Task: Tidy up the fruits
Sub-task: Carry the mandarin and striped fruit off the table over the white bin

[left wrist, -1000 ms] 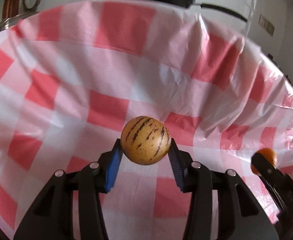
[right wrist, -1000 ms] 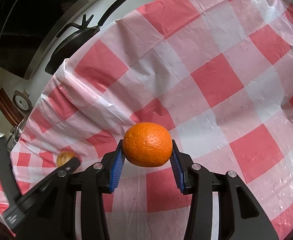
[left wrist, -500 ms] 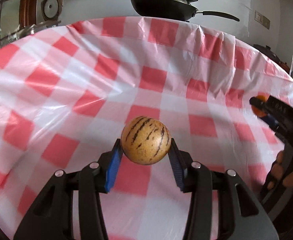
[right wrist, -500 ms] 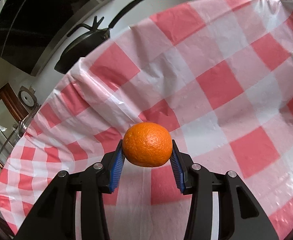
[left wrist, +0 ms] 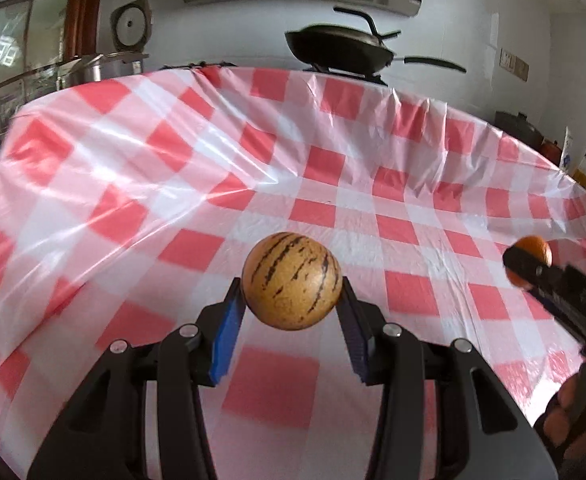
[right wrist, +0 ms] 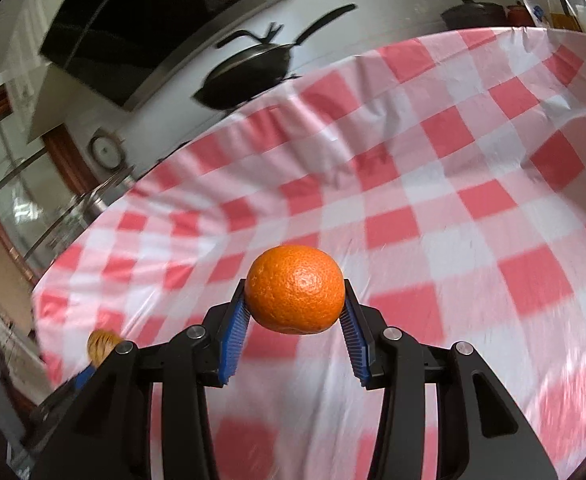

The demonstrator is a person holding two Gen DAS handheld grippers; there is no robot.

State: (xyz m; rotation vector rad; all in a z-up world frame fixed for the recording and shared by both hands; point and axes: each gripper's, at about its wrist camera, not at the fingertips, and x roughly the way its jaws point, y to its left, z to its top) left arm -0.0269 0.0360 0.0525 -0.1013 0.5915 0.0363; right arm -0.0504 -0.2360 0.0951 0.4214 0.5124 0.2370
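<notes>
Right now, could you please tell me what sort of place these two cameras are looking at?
Most likely a home kitchen: a black long-handled wok sits beyond the table with the red-and-white checked plastic cloth, a dark range hood hangs above it, and a steel pot stands to the left.

Striped fruit (left wrist: pixel 291 281): round, tan-yellow, dark broken streaks running top to bottom; clamped at both sides between blue pads, clear of the bench. Orange (right wrist: pixel 295 289): round, slightly flattened, pitted bright skin, intact; likewise clamped at both sides, above the bench.
</notes>
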